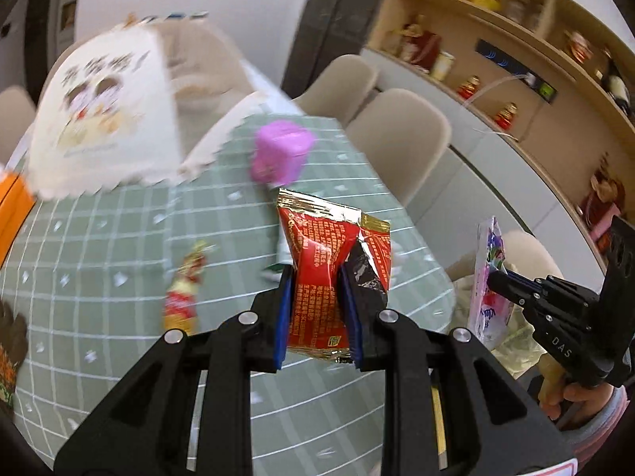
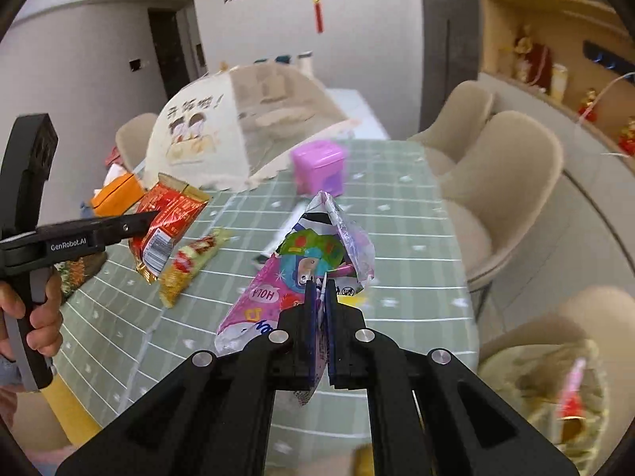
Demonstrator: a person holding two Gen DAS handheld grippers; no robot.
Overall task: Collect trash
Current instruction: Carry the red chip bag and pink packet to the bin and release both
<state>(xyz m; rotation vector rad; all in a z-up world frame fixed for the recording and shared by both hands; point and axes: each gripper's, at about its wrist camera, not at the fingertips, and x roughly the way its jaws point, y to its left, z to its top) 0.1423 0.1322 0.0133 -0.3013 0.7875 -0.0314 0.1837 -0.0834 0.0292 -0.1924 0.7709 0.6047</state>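
Left wrist view: your left gripper (image 1: 317,309) fingers clamp the red snack packet (image 1: 321,261) at lower center. Your right gripper (image 2: 321,329) fingers pinch the pink wrapper (image 2: 301,277); bottom right, blurred, is perhaps a trash bag (image 2: 547,377).

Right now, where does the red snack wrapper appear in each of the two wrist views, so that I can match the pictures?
Left wrist view: the red snack wrapper is at lower centre, pinched in the left claw.
Right wrist view: the same wrapper is at left, at the tip of the left claw.
Shared landmark: the purple box on the green checked tablecloth.
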